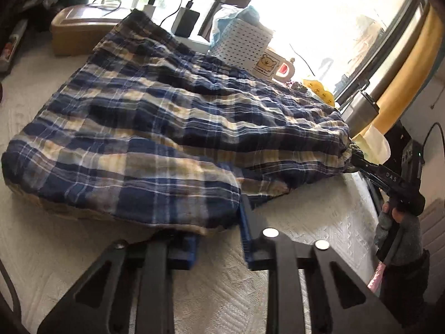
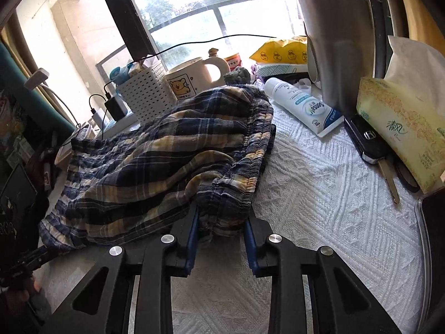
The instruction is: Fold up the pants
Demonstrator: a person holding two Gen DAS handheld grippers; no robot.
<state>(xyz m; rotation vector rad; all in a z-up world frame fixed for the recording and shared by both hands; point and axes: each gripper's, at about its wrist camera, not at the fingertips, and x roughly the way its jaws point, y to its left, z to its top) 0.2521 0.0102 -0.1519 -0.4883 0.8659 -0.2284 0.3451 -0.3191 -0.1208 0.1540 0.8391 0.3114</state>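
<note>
Blue, tan and white plaid pants (image 1: pixel 167 128) lie bunched on a white textured cloth (image 1: pixel 319 222). In the left wrist view my left gripper (image 1: pixel 219 220) has its blue-padded fingers around the near hem; the cloth hides the left fingertip. The right gripper (image 1: pixel 358 161) shows there at the far right, gripping the waist end. In the right wrist view the pants (image 2: pixel 155 150) fill the middle, and my right gripper (image 2: pixel 222 220) has its fingers on either side of the bunched elastic waistband (image 2: pixel 250 150), pinching it.
Along the window: a white perforated basket (image 2: pixel 144 91), a bear mug (image 2: pixel 189 79), chargers (image 1: pixel 185 19), a brown box (image 1: pixel 78 32). At the right: a steel tumbler (image 2: pixel 336 41), a white tube (image 2: pixel 303 105), a tissue pack (image 2: pixel 406 128), a car key (image 2: pixel 370 144).
</note>
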